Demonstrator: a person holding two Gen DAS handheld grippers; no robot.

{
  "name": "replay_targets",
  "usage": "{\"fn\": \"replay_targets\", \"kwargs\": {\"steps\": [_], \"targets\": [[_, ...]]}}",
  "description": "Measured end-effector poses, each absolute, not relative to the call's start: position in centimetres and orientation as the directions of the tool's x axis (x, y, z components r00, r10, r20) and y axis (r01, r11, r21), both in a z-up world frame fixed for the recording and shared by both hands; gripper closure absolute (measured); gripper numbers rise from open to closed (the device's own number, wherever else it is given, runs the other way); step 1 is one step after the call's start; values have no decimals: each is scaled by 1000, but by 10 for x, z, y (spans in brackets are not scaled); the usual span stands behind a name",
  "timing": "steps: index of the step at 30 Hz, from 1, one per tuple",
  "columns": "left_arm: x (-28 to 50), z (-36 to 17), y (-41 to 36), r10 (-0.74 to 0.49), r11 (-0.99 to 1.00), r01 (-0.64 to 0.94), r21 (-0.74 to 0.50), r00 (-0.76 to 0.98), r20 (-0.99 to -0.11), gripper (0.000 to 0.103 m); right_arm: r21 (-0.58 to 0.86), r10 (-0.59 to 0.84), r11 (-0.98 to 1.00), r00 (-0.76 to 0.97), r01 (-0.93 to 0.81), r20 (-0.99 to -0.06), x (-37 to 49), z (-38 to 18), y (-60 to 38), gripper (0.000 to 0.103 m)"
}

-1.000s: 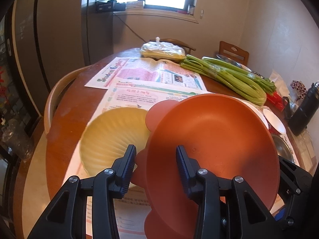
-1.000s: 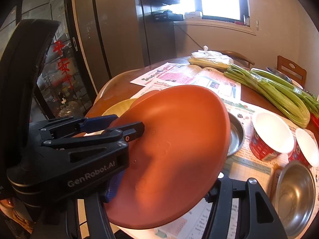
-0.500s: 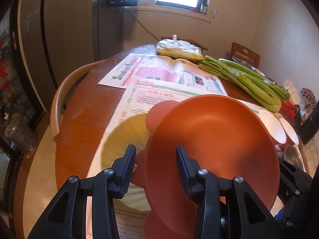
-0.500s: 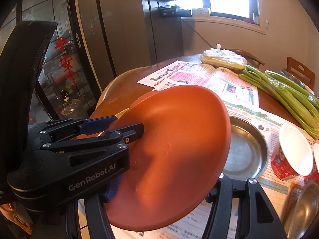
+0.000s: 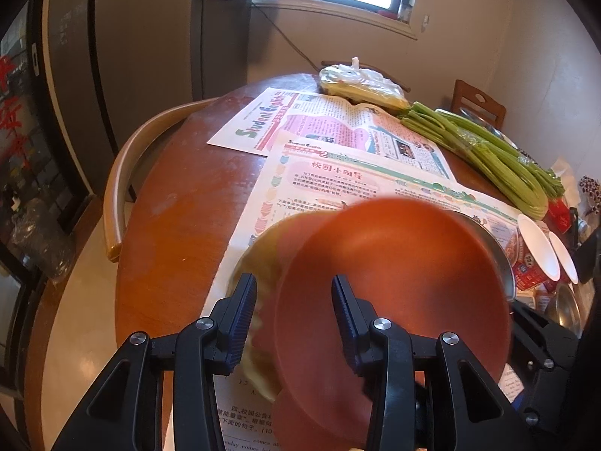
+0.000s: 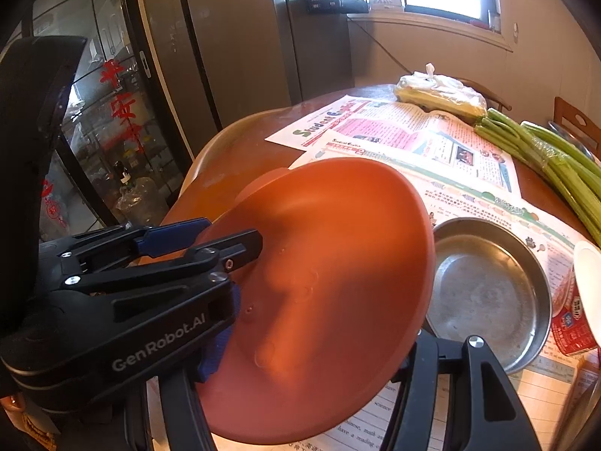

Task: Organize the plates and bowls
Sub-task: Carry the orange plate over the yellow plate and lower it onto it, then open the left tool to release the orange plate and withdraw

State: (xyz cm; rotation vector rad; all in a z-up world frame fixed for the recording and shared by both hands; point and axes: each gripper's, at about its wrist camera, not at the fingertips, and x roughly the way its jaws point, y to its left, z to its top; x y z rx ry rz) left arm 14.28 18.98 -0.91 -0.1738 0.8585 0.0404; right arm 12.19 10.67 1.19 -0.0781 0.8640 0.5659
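Round tabletop (image 5: 180, 225) under newspapers (image 5: 338, 131). Left hand-held gripper (image 5: 293, 297) pinching tilted orange plate (image 5: 394, 282) by rim, over yellow plate (image 5: 259, 259), near left. Right hand-held gripper (image 6: 296, 368): grip impossible to tell. Could slip from shallow pinch, striking steel dish (image 6: 488, 293) at right.

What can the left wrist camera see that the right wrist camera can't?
Only the left wrist view shows the yellow plate lying under the orange plates.

Only the right wrist view shows the whole inside of the steel dish, and the left gripper from the side.

Both show the orange plate held tilted, the newspapers and the green stalks.
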Motion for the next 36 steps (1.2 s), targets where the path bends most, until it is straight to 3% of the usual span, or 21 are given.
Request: {"fn": "replay_targets", "kwargs": {"steps": [13, 22, 36], "targets": [[140, -10, 208, 17, 979, -162, -122, 666, -745, 60, 125, 402, 868, 533, -480, -744, 130, 7, 110, 40], [152, -25, 214, 10, 983, -148, -105, 622, -783, 60, -16, 305, 882, 599, -470, -740, 126, 5, 128, 39], [162, -31, 211, 23, 985, -151, -87, 609, -793, 55, -2, 329, 877, 603, -481, -727, 125, 8, 117, 39]]}}
